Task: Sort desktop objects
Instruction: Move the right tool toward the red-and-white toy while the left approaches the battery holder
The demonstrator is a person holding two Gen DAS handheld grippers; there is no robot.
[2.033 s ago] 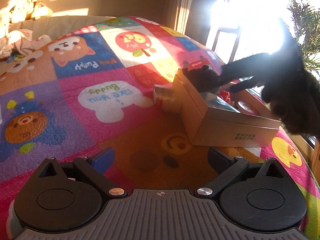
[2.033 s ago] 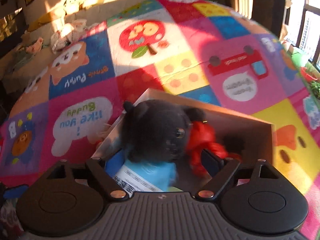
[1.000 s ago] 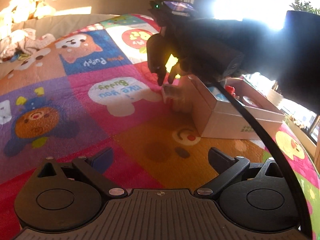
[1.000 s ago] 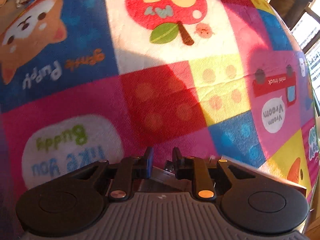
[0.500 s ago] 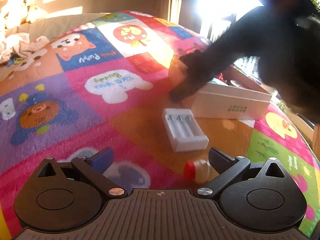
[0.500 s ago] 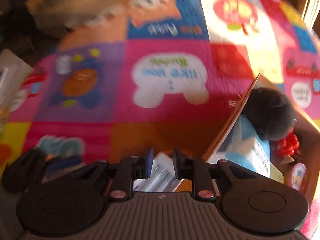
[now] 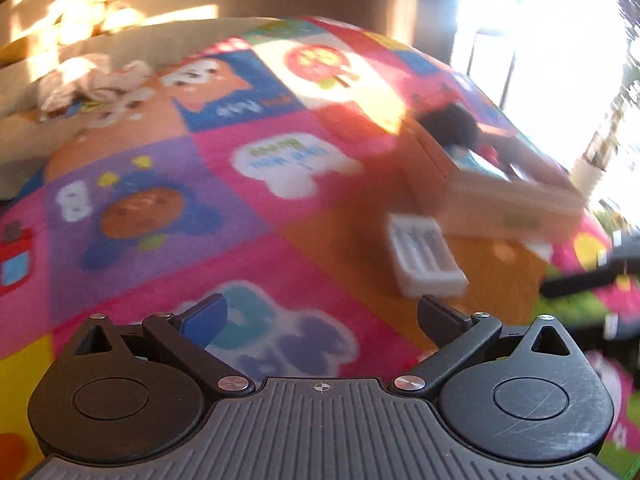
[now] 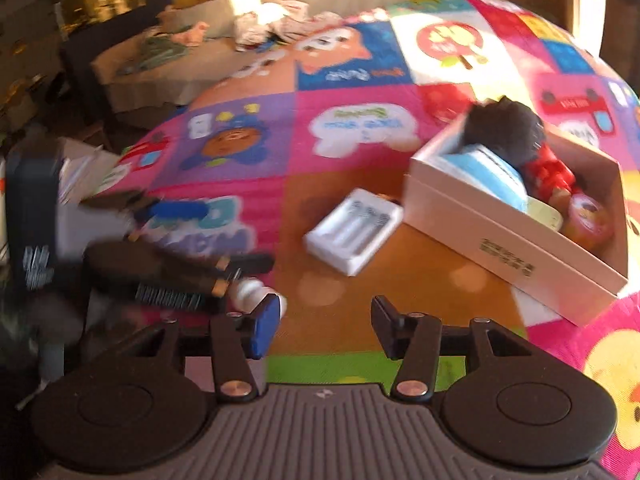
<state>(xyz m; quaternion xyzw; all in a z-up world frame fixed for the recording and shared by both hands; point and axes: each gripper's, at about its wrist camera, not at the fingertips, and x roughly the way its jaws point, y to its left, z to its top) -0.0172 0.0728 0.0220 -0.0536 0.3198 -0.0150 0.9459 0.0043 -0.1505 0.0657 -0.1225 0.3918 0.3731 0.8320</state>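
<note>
Covering most of the left wrist view is a patchwork play mat point(image 7: 248, 184) of pink, purple, blue and orange squares with cartoon animals and speech bubbles, blurred by motion. Past its far edge lie a beige cushion-like surface with crumpled cloth point(image 7: 92, 84) and a sunlit wall; a bright window glares at upper right. The left tongs point(image 7: 320, 320) stand spread wide with nothing between them. A white battery tray point(image 7: 426, 258) lies on an orange square, just beside a cardboard box point(image 7: 508, 204) holding a dark plush toy point(image 7: 450, 128).

In the right wrist view the same mat point(image 8: 280, 160) runs toward a beige couch-like seat strewn with cloth point(image 8: 276, 20), with dim furniture at left. The right tongs point(image 8: 326, 326), jaws just opening, are partly spread and empty. The battery tray point(image 8: 354, 230) rests near the box point(image 8: 512, 240), which contains the plush point(image 8: 506, 132), a blue packet and red items. The left tongs point(image 8: 224, 236) show blurred at left.
</note>
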